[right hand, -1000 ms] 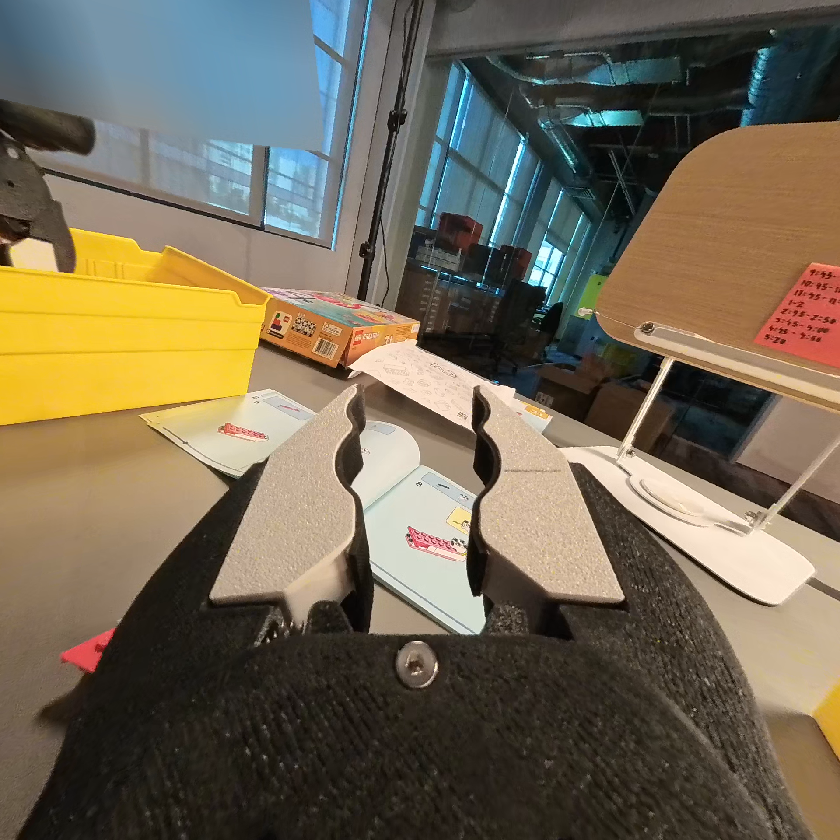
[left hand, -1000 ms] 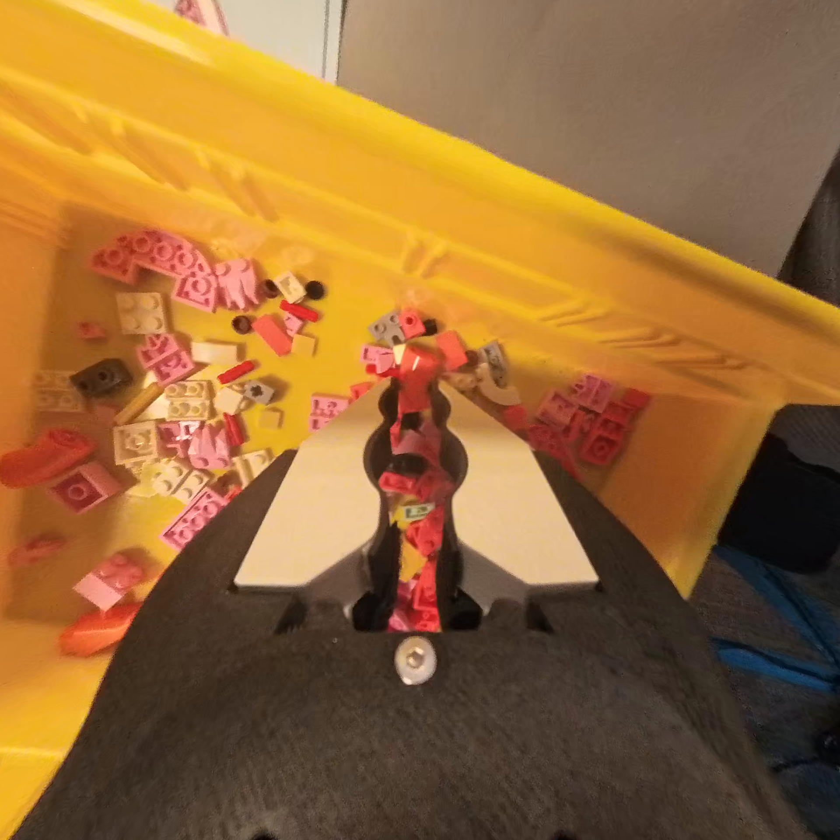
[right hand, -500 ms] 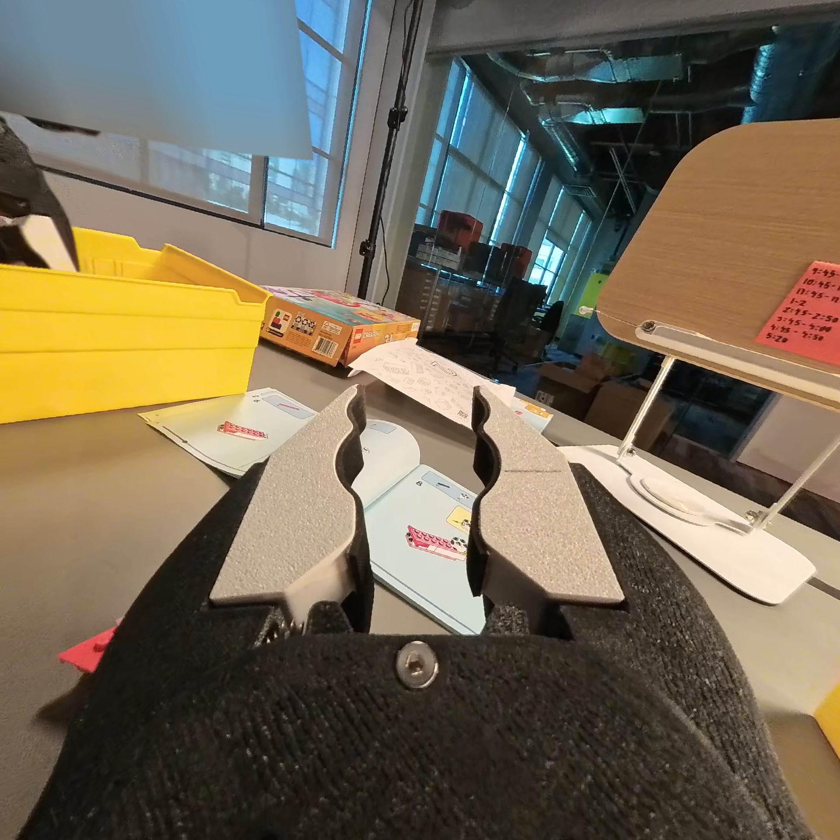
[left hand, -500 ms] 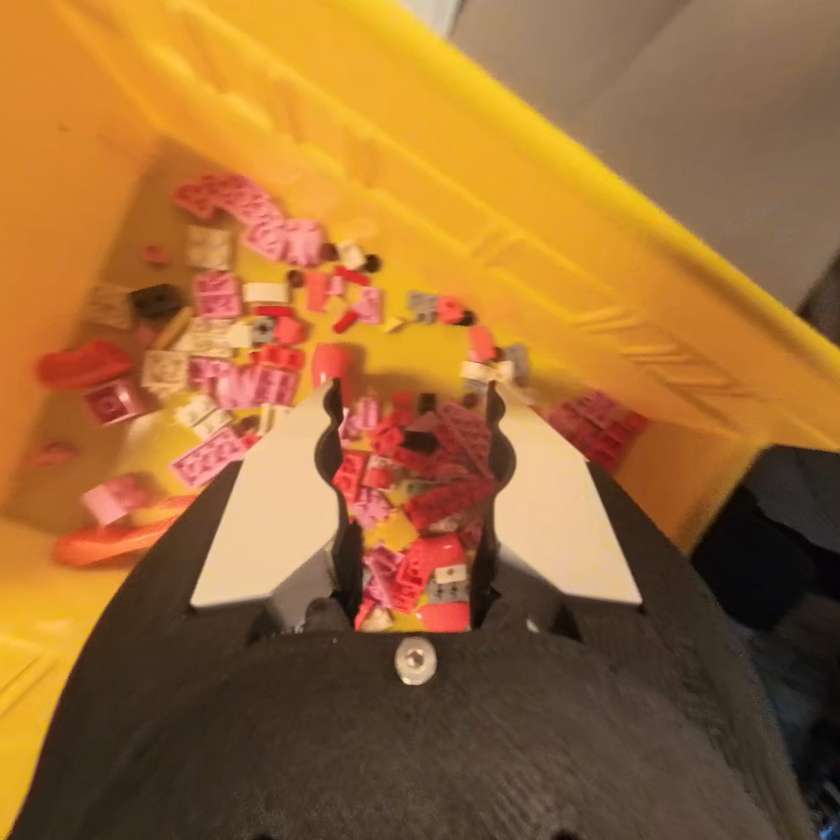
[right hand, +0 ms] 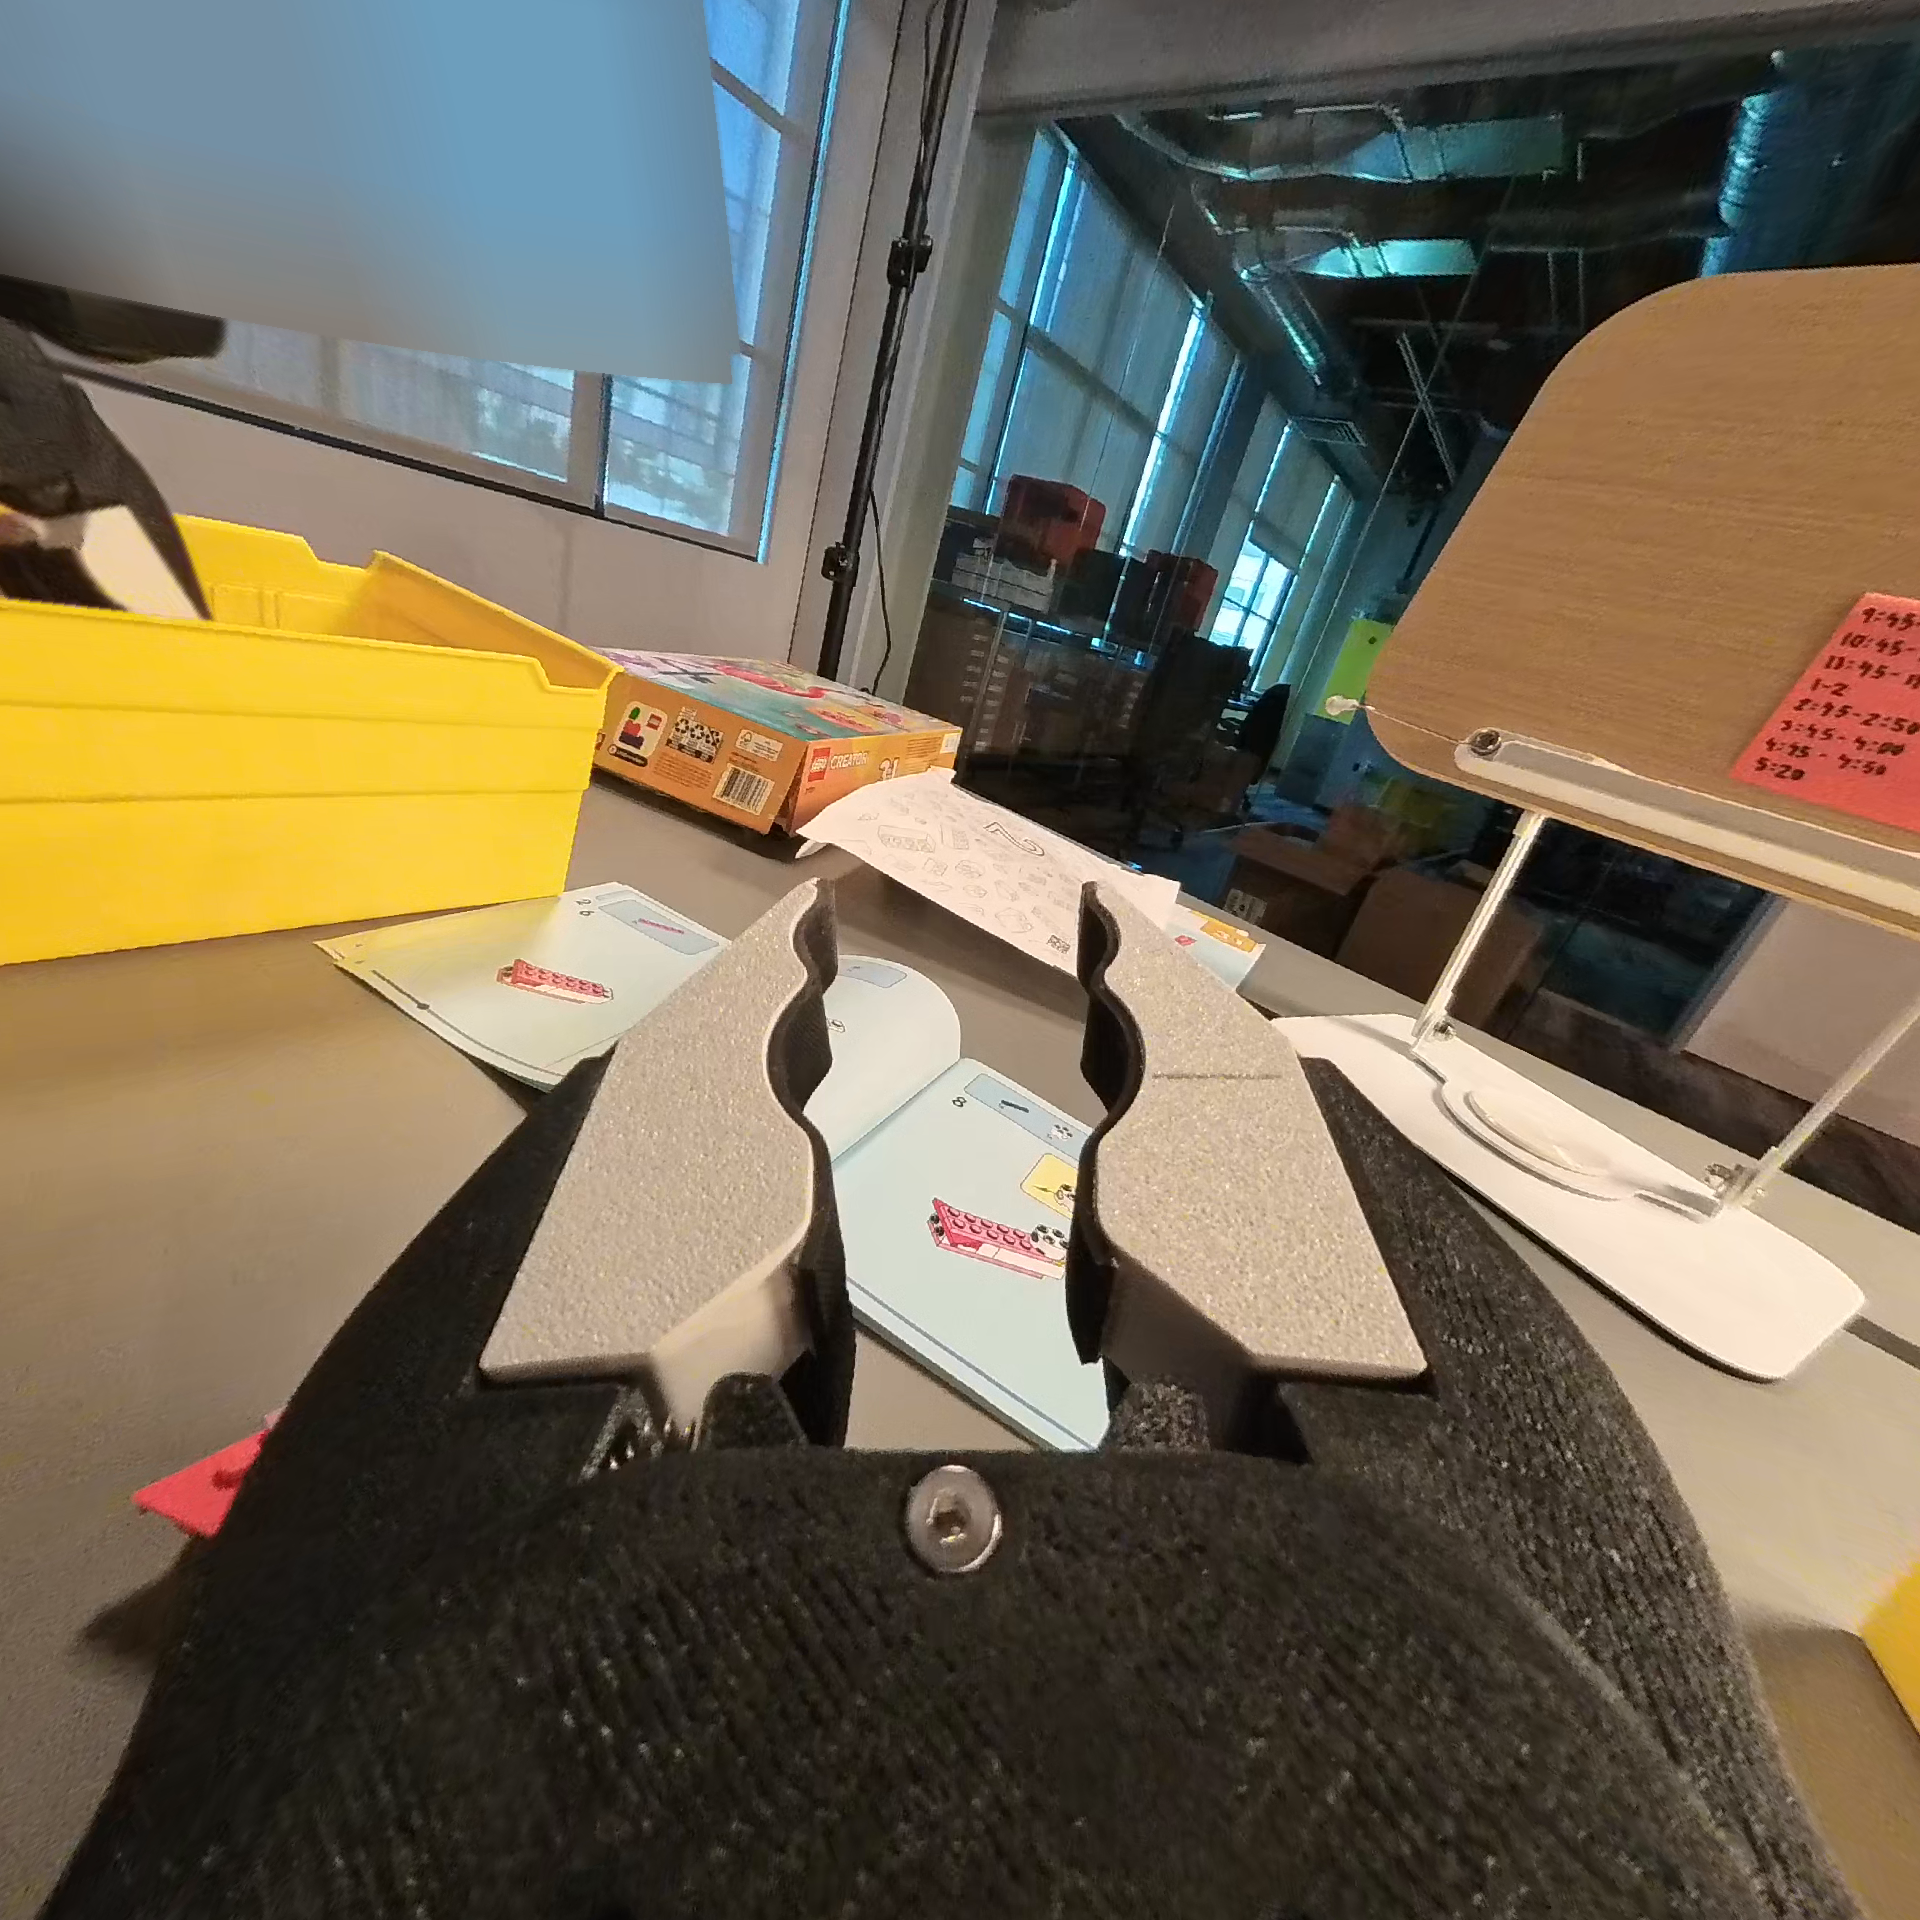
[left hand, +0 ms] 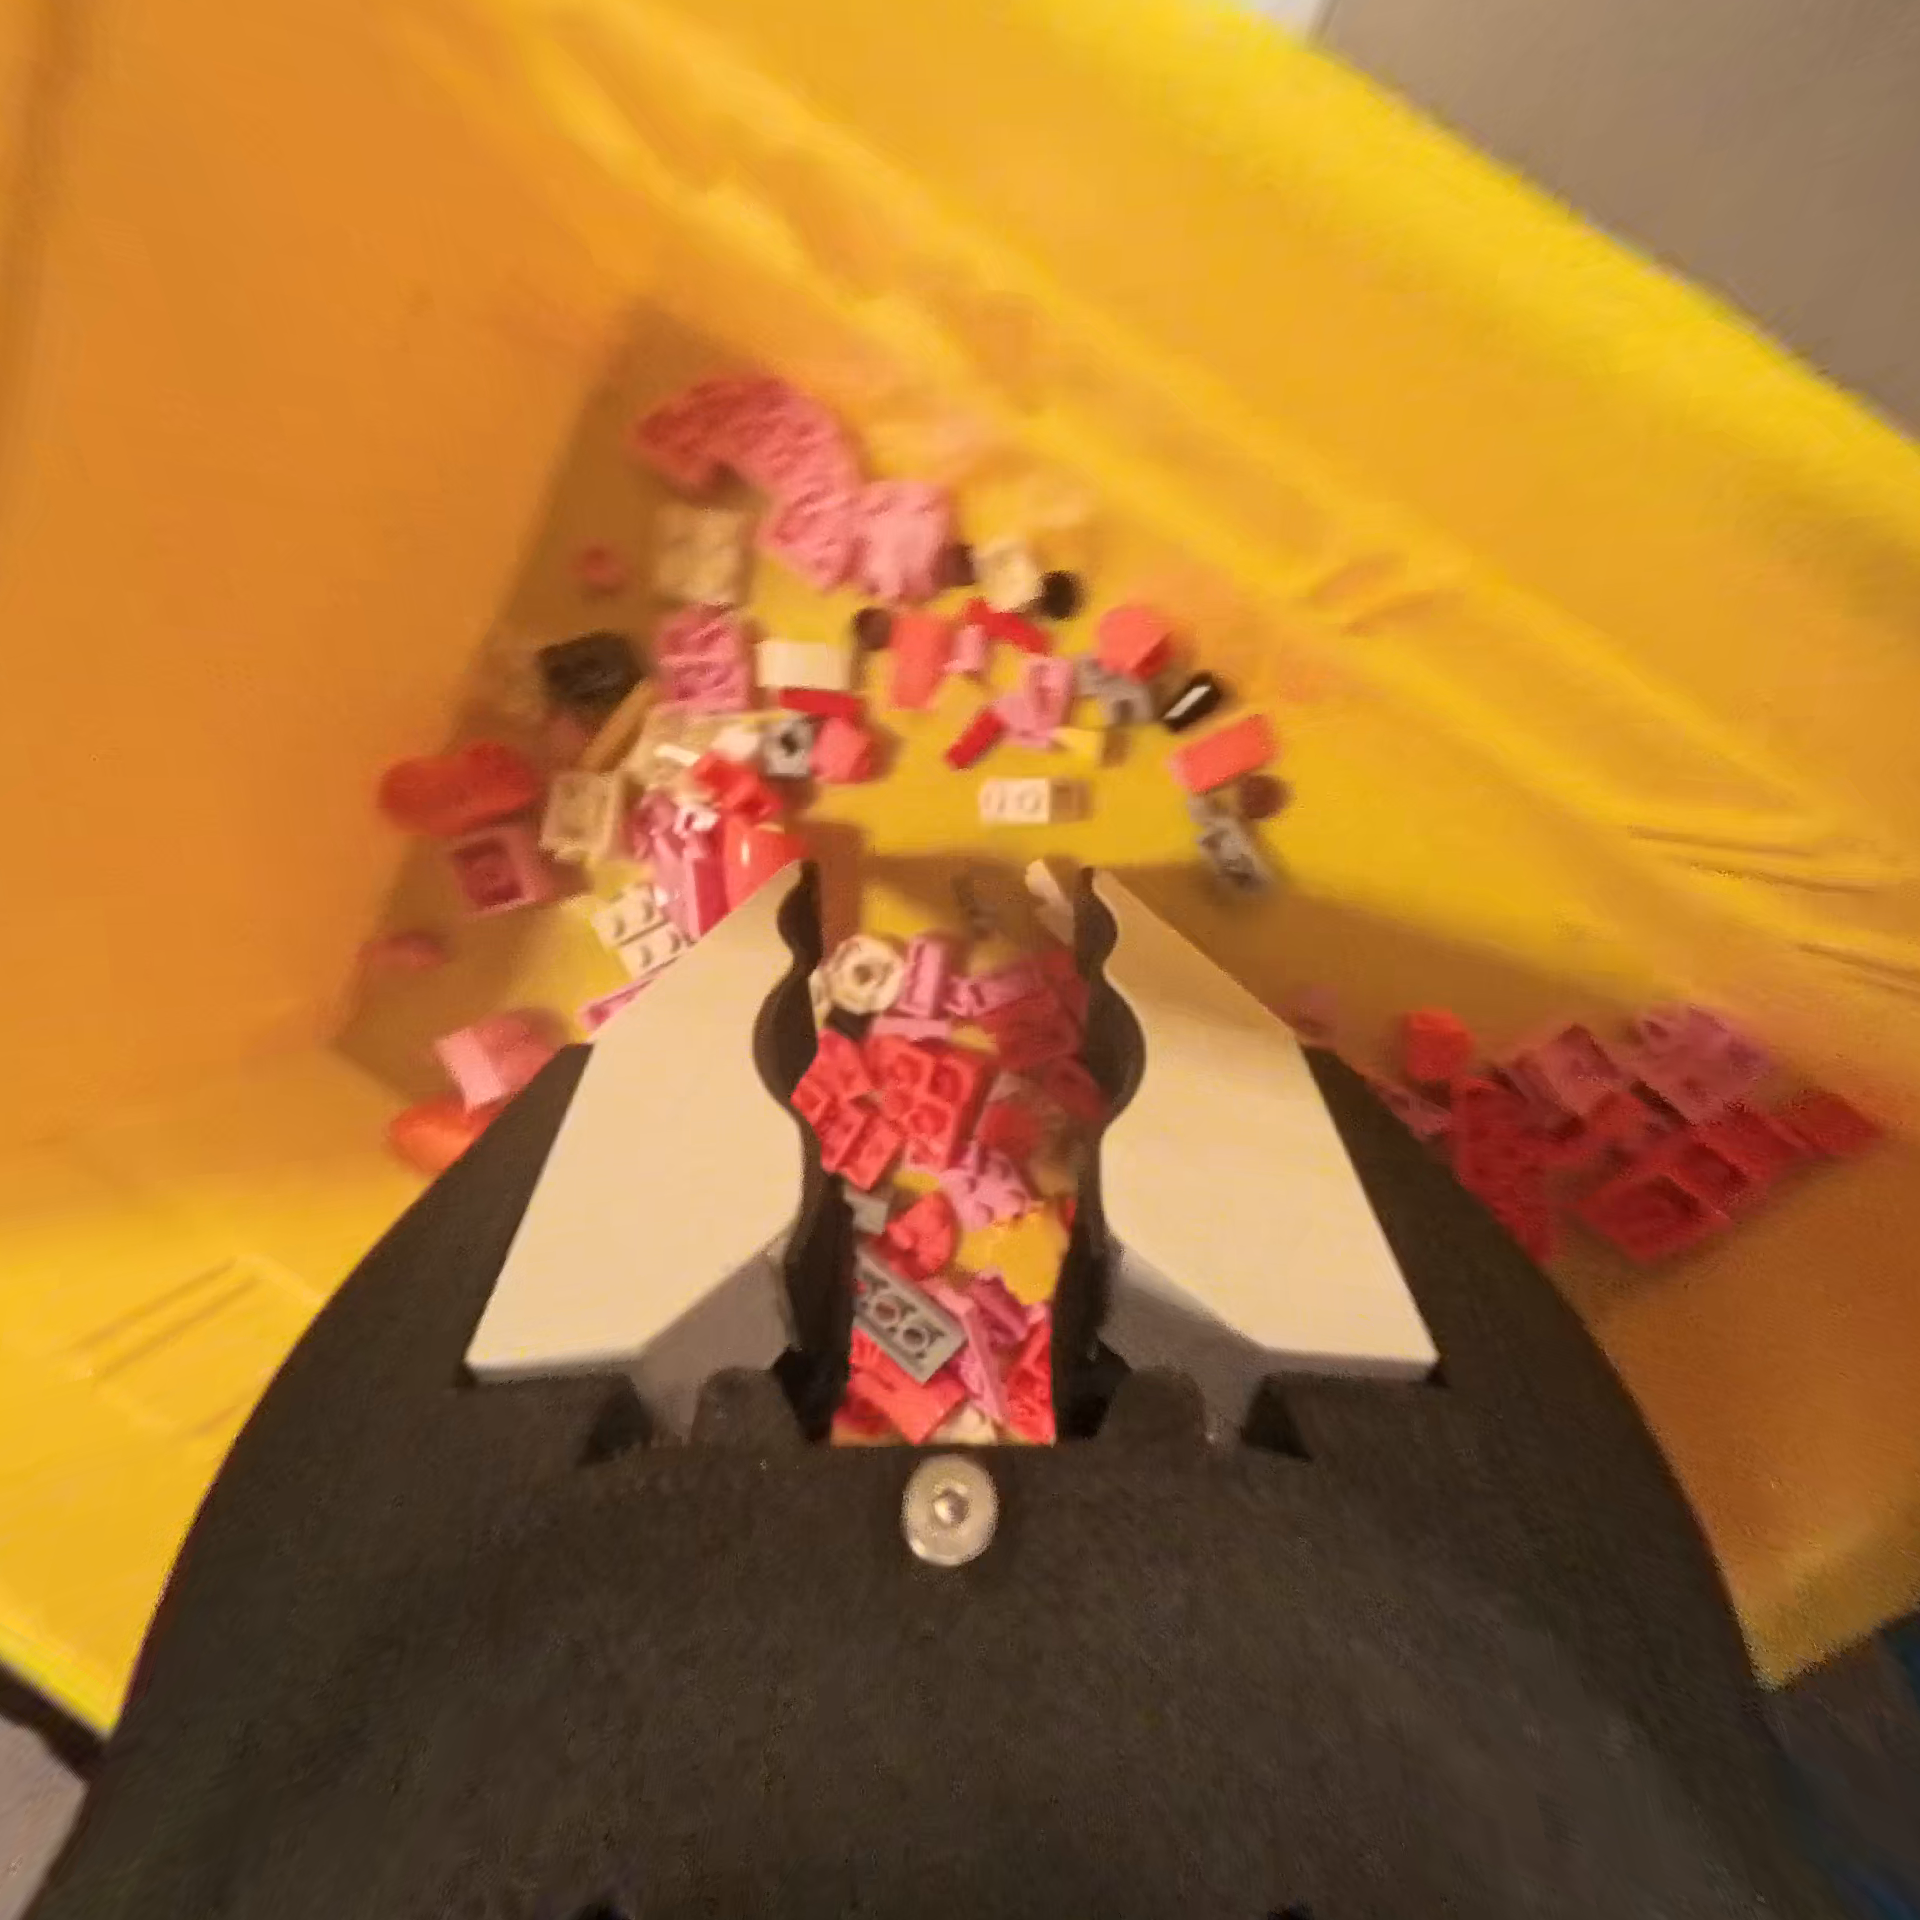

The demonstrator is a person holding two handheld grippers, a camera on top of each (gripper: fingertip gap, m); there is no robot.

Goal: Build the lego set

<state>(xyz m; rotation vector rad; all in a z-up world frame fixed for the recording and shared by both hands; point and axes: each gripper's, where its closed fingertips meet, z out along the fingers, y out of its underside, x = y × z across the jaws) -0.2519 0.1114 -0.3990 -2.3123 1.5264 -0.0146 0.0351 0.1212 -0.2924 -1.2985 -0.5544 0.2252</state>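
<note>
While the left wrist view is smeared by blur, its main shapes can be read.

Left wrist view
- Left gripper (left hand: 948, 883): fingers spread apart, tips down inside the yellow bin (left hand: 312, 520); between the pads only loose pieces on the bin floor show, and nothing is seen pressed by either pad.
- Small pale sliver (left hand: 1051, 891): just beside the inner edge of the right-hand fingertip; too blurred to tell whether it touches the pad.
- Red and pink bricks (left hand: 935, 1101): heaped on the bin floor under the gap between the fingers, with a grey plate (left hand: 906, 1330) nearer the gripper's base.
- Cream brick (left hand: 1029, 800): alone on bare bin floor just beyond the fingertips.
- Pink curved pieces (left hand: 769, 457): at the far end of the bin floor.
- Red plates (left hand: 1642, 1132): a cluster on the bin floor, to the right of the gripper.

Right wrist view
- Right gripper (right hand: 948, 914): fingers apart with clear space between the pads, nothing between them, hovering over the grey table (right hand: 208, 1143).
- Instruction booklet (right hand: 966, 1226): open on the table beneath the gripper, pale blue pages with brick drawings.
- Yellow bin (right hand: 291, 769): on the table, well to the left of the right gripper; the left gripper (right hand: 94, 551) dips into it at the picture's left edge.
- Cardboard set box (right hand: 769, 743): just behind the bin's right end.
- White printed sheet (right hand: 987, 862): leaning from the box toward the booklet.
- Wooden board stand (right hand: 1683, 582): on a white base to the right of the gripper, with a red note (right hand: 1839, 696) stuck on it.
- Red piece (right hand: 203, 1491): on the table beside the gripper's left flank.
</note>
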